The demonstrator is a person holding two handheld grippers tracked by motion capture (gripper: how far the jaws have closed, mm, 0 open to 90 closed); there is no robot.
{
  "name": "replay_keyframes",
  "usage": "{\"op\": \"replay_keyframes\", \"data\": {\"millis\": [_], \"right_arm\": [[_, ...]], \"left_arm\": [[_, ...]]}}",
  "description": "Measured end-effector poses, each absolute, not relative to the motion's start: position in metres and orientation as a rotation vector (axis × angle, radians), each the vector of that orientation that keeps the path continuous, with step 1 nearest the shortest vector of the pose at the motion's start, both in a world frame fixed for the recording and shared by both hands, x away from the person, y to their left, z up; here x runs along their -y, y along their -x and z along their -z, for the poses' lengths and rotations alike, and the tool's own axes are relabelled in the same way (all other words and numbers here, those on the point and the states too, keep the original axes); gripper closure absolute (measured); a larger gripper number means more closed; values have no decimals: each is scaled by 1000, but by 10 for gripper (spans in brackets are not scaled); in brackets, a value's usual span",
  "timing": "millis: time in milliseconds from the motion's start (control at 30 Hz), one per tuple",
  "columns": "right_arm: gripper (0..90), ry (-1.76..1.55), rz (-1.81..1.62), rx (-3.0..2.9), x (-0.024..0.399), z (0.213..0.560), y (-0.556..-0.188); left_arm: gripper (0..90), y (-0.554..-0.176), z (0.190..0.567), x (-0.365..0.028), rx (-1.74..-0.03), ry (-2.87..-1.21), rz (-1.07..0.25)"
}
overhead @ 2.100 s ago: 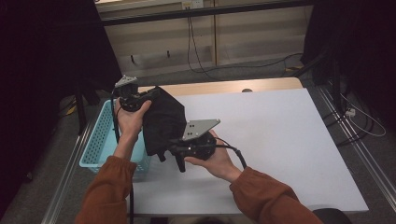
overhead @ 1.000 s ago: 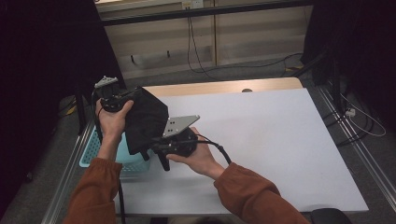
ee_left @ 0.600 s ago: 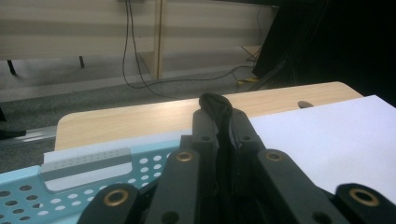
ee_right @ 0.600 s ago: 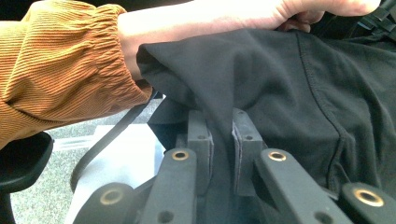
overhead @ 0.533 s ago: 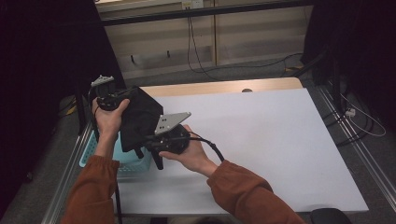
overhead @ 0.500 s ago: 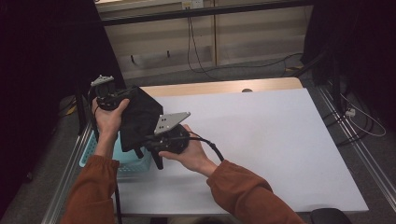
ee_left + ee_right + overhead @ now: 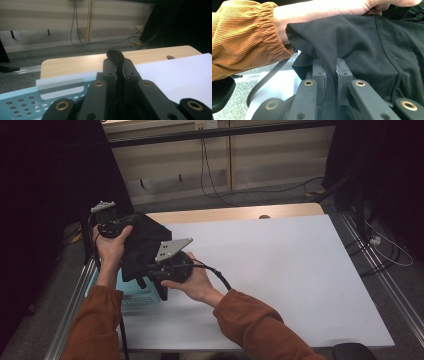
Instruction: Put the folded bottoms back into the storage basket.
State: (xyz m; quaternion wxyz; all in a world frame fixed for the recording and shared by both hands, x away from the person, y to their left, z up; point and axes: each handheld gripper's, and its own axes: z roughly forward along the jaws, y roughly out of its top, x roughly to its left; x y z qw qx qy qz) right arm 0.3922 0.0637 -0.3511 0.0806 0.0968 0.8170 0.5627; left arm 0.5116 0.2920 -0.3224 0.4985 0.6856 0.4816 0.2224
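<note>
High view: you hold a black fabric garment (image 7: 142, 245) up between both tools at the left edge of the white-topped table (image 7: 280, 270), above a light blue perforated plastic basket (image 7: 137, 292) that sits at the table's left side. Little of the basket's inside shows past the cloth and your hands, so I cannot tell what it holds.

Your left tool (image 7: 131, 220) is raised at the garment's upper left corner. In the left gripper view its jaws are closed to a narrow gap with a bunched fold of the black cloth (image 7: 115, 58) pinched between them, and the basket's rim (image 7: 22, 98) with its round holes lies below, at the lower left.

Your right tool (image 7: 142, 282) grips the garment's lower edge, with its grey three-cornered plate (image 7: 170, 250) on top. In the right gripper view its jaws are clamped narrowly on the cloth (image 7: 362, 42), which drapes over them with a stitched seam running down at the right; your orange corduroy sleeve (image 7: 242, 37) shows at upper left.

No readable label or writing appears on the garment, basket or tools.
</note>
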Motion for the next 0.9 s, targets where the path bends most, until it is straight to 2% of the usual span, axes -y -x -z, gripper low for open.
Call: {"op": "replay_keyframes", "data": {"millis": [900], "right_arm": [[815, -326, -1678, -2479, -99, 363, -407]], "left_arm": [[838, -519, 337, -325, -1224, -1659, -599]]}}
